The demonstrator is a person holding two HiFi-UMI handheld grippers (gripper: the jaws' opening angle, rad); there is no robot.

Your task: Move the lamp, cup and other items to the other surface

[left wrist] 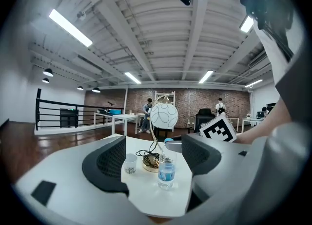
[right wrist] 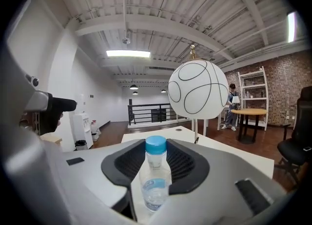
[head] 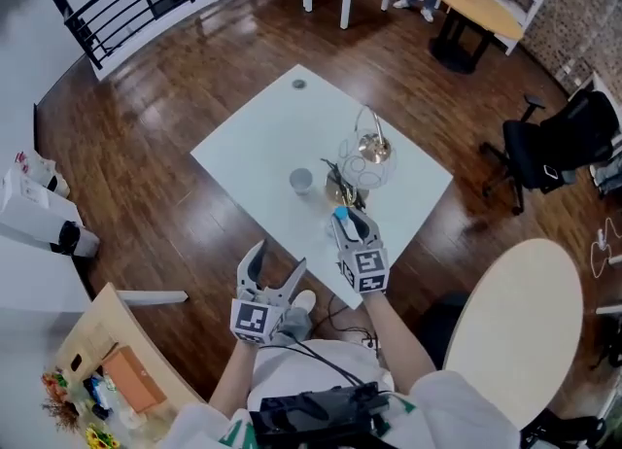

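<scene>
A white table (head: 277,126) carries a lamp (head: 367,163) with a white globe shade, a small white cup (head: 301,180) and a clear water bottle (head: 342,214) with a blue cap. My right gripper (head: 350,220) is at the table's near edge, shut on the water bottle (right wrist: 156,180), which stands upright just in front of the lamp (right wrist: 198,90). My left gripper (head: 280,260) hangs open off the table's near corner, holding nothing. In the left gripper view the cup (left wrist: 130,163), the bottle (left wrist: 166,170) and the lamp (left wrist: 164,115) show ahead of the left gripper (left wrist: 155,156).
A round beige table (head: 515,330) stands at the lower right, a black office chair (head: 554,146) to the right. A cluttered wooden desk (head: 107,369) is at the lower left, a white appliance (head: 39,214) at the left, more tables (head: 476,5) at the back.
</scene>
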